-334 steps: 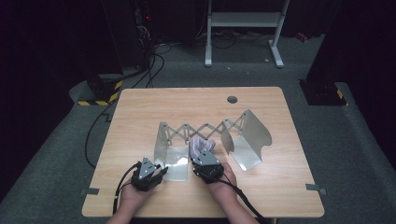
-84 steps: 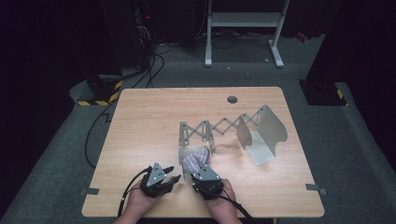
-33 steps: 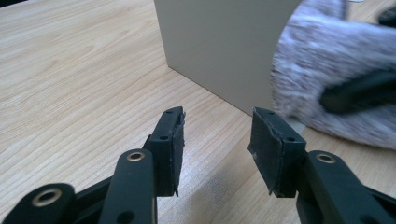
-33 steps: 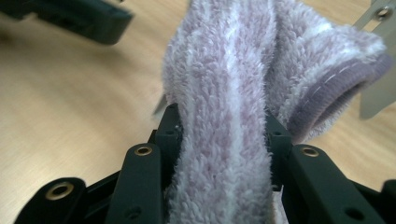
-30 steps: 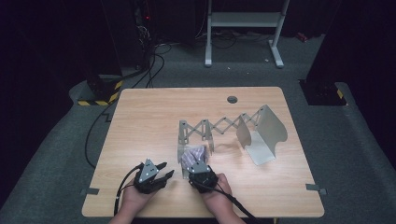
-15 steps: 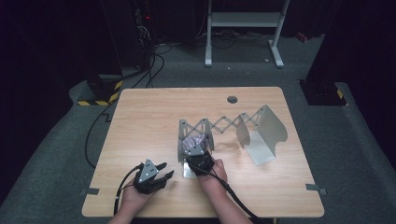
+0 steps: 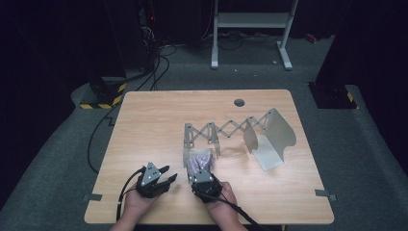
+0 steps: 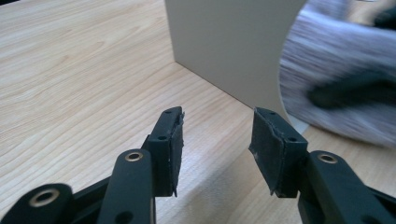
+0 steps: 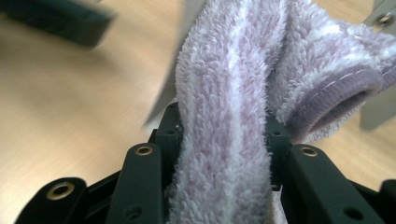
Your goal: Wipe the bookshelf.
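We are holding both grippers low over the near edge of the wooden table (image 7: 144, 125), our forearms coming in side by side from the bottom of the high view. Our right gripper (image 7: 202, 169) is pointing away from us, its jaws clamped on a lilac fluffy towel (image 9: 224, 121); in the right gripper view the pile is bulging out between the two black jaws and rising ahead of them in a thick roll, with a stitched hem curling off to the right. In the high view the towel (image 7: 198, 161) is sticking out just ahead of that gripper, right at the foot of the rack's near end plate.

Our left gripper (image 7: 163, 177) is sitting just beside the right one, angled toward it, its jaws standing apart with nothing between them, having just opened a little further. In the left gripper view its pads (image 8: 173, 140) are hovering over bare wood, and directly ahead of them the grey end plate (image 8: 233, 42) is standing upright, blocking the way forward; the towel is showing blurred off to the right of that plate.

Beyond the right gripper the metal scissor rack (image 7: 226, 132) is stretching away and to the right, ending in a curved plate (image 7: 276, 130) well apart from both tools. A round hole (image 7: 239, 102) is sitting farther off near the table's far edge.
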Demonstrator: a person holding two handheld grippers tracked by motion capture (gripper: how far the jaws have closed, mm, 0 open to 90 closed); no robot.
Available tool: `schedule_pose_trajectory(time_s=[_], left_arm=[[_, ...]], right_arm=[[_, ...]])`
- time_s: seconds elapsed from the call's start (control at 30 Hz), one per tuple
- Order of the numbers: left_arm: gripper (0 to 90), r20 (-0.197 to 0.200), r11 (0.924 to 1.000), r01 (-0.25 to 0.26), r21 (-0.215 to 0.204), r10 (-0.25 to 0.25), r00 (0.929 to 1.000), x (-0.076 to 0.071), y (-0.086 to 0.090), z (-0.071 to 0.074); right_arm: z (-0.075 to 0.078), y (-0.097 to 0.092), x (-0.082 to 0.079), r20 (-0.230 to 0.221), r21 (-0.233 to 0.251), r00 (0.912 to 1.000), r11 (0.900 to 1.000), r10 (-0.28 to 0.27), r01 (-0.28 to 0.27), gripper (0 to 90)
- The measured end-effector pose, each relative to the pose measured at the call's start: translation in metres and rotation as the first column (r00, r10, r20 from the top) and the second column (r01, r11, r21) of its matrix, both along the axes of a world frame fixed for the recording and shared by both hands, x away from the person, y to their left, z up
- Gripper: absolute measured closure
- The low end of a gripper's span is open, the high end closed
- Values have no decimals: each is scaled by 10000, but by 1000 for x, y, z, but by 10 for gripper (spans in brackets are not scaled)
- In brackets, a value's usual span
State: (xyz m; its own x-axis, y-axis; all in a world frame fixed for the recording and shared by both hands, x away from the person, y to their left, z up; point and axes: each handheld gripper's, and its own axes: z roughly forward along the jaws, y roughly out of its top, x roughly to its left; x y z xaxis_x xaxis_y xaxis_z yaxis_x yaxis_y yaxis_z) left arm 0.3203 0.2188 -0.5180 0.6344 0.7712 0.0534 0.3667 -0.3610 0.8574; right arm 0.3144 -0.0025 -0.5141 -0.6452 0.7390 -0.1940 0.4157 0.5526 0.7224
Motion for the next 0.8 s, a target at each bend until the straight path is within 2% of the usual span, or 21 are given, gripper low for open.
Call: schedule_pose_trajectory(time_s=[0.07, 0.17, 0.27, 0.33, 0.37, 0.4, 0.43, 0.47, 0.5, 0.53, 0.73, 0.8], left_arm=[[518, 66, 9997, -185, -141, 186, 9998, 0, 3, 2], [510, 110, 9992, -309, -241, 312, 9995, 1, 5, 3], [500, 157, 9986, -431, -292, 436, 9989, 2, 9, 5], [493, 165, 9981, -500, -370, 507, 9986, 3, 11, 5], [491, 196, 9976, -558, -420, 566, 9982, 3, 13, 6], [491, 196, 9976, -558, -420, 566, 9982, 3, 13, 6], [491, 213, 9973, -574, -462, 584, 9981, 3, 14, 6], [490, 203, 9969, -611, -505, 621, 9979, 3, 16, 6], [490, 203, 9968, -606, -516, 617, 9979, 3, 17, 6], [490, 231, 9965, -637, -543, 650, 9976, 3, 18, 6], [489, 206, 9962, -655, -580, 668, 9976, 3, 21, 6], [490, 197, 9962, -649, -578, 662, 9976, 3, 20, 6]], right_arm=[[0, -5, -16, -12, -15, 9997, 9997, 230, -230, 621], [1, -7, -21, -43, -6, 9996, 9996, 273, -273, 620], [1, -9, -18, -12, 36, 9998, 9998, 215, -215, 619], [1, -9, -12, -10, 46, 9999, 9999, 110, -110, 619], [2, -8, -2, -7, 11, 10000, 10000, -15, 15, 620], [2, -8, -2, -7, 11, 10000, 10000, -15, 15, 620], [2, -7, 4, -14, -14, 10000, 10000, -84, 84, 619], [3, -6, 17, -31, -66, 9995, 9995, -298, 298, 619], [3, -6, 17, -31, -66, 9995, 9995, -298, 298, 619], [3, -5, 24, -44, -79, 9991, 9991, -415, 415, 619], [2, 2, 57, 269, -340, 9933, 9930, -1120, 1129, 620], [1, 3, 59, 296, -345, 9928, 9925, -1162, 1172, 621]])
